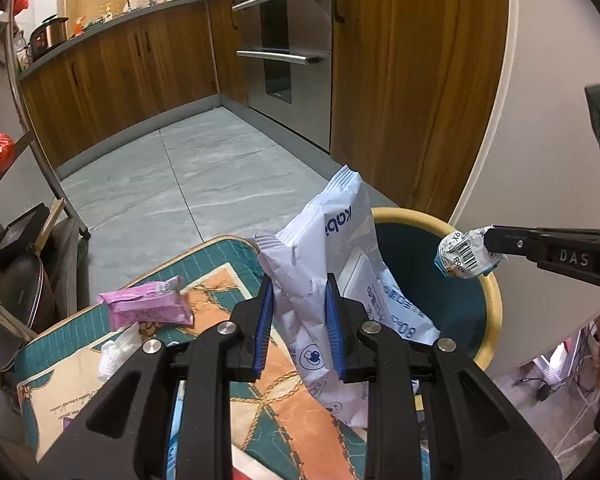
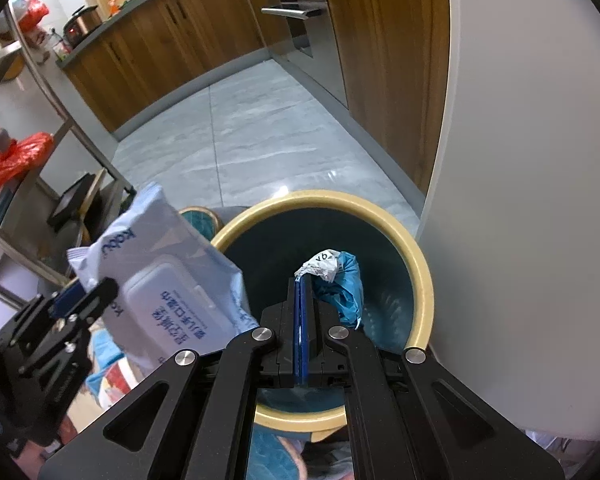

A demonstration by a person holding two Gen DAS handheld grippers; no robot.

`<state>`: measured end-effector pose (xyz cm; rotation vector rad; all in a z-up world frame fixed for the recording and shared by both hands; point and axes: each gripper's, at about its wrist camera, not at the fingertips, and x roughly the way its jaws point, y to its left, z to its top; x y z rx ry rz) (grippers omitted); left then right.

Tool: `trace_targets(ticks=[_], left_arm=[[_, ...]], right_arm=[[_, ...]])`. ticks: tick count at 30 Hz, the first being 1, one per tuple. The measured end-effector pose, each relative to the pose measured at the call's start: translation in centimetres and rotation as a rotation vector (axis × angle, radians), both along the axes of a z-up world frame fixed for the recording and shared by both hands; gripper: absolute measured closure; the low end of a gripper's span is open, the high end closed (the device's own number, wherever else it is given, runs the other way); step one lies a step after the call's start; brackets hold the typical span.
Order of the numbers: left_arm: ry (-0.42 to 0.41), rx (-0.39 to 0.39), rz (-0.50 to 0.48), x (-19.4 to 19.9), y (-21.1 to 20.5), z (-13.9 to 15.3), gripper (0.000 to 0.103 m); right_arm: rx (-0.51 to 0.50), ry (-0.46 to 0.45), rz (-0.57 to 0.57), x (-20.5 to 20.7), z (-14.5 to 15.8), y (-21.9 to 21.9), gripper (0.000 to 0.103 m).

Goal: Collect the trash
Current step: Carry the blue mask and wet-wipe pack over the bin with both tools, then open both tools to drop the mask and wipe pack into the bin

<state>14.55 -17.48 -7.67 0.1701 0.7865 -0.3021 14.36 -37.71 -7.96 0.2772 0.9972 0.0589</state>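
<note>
My left gripper is shut on a pale blue wet-wipes pack and holds it up beside the bin's left rim. The pack also shows in the right wrist view. My right gripper is shut on a crumpled blue-and-white wrapper with a barcode and holds it over the mouth of the teal bin with a yellow rim. In the left wrist view the wrapper hangs above the bin's rim, at the right gripper's tip.
A pink wrapper and a white crumpled tissue lie on a teal-and-orange patterned cushion. Wooden kitchen cabinets, an oven, grey tiled floor, a white wall on the right and a metal rack on the left surround the spot.
</note>
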Motion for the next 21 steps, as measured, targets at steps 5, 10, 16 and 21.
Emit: trace_targets(ticks=[5, 10, 16, 21], left_arm=[[0.002, 0.024, -0.017, 0.2, -1.6, -0.9, 0.079], [0.003, 0.057, -0.049, 0.2, -2.9, -1.8, 0.078], [0.006, 0.056, -0.074, 0.2, -3.6, -2.1, 0.068], [-0.008, 0.07, -0.094, -0.6, -4.0, -2.0, 0.053]], right_arm=[[-0.008, 0.026, 0.013, 0.1, -0.7, -0.2, 0.101], [-0.028, 0.045, 0.035, 0.3, -1.1, 0.3, 0.101], [-0.031, 0.05, 0.038, 0.3, -1.3, 0.3, 0.101], [-0.038, 0.058, 0.037, 0.7, -1.5, 0.4, 0.101]])
